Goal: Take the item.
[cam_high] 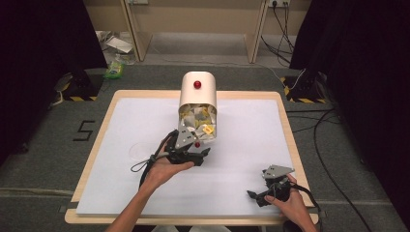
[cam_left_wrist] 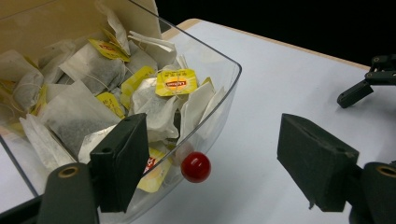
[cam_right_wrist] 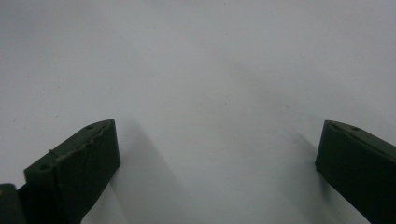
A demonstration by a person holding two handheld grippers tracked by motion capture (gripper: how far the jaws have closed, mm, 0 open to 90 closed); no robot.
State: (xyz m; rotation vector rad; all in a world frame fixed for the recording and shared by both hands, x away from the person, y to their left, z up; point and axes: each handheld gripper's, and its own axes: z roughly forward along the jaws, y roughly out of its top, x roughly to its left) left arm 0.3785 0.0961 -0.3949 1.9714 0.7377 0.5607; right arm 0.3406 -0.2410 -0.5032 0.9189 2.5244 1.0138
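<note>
Tea-bag box (cam_high: pixel 197 92): a cream, round-topped container lying near the far middle of the white table top (cam_high: pixel 251 145), with its clear, tilted-open front flap (cam_left_wrist: pixel 219 79) facing the person. The flap is packed with tea bags (cam_left_wrist: pixel 79 112), white paper sachets with yellow labels. A red knob (cam_left_wrist: pixel 195 166) sits on the outer face of the clear flap; a second red knob (cam_high: pixel 197 84) sits on the cream body above it.

Left gripper (cam_high: pixel 197 145): held in the left hand (cam_high: pixel 162 170), positioned directly in front of the box opening, at the lower lip of the flap. In the left gripper view its jaws stand wide apart. The left jaw lies over the clear wall of the flap, in front of the tea bags; the right jaw is out over bare table surface, well clear of the box. The red knob on the flap lies between the two jaws, closer to the left one, and neither pad presses on it. Nothing is pinched.

Right gripper (cam_high: pixel 255 195): held in the right hand (cam_high: pixel 290 203) at the near right corner of the table, well apart from the box and from the left gripper. In the right gripper view its jaws are spread wide over bare white surface, with nothing between them.
</note>
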